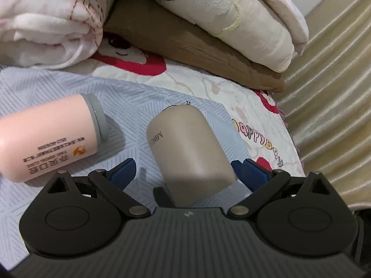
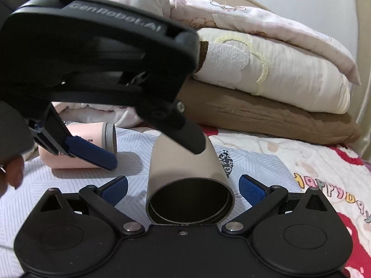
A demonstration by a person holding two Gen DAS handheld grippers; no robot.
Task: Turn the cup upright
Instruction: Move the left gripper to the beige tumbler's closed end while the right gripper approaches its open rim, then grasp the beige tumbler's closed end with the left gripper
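Note:
A beige metal cup [image 1: 187,148] lies on its side on the pale blue striped cloth [image 1: 58,85]. Its closed base points away in the left wrist view. Its open mouth [image 2: 189,200] faces the right wrist camera. My left gripper [image 1: 185,169] is open, its blue pads on either side of the cup body, apart from it. My right gripper [image 2: 183,185] is open, its pads flanking the cup's mouth end. The left gripper's black body [image 2: 97,67] hangs over the cup in the right wrist view.
A pink cup [image 1: 48,136] with a grey rim lies on its side to the left; it also shows in the right wrist view [image 2: 92,146]. Folded blankets [image 2: 266,69] and a brown pillow [image 1: 176,41] are stacked behind. The bed edge [image 1: 294,139] runs on the right.

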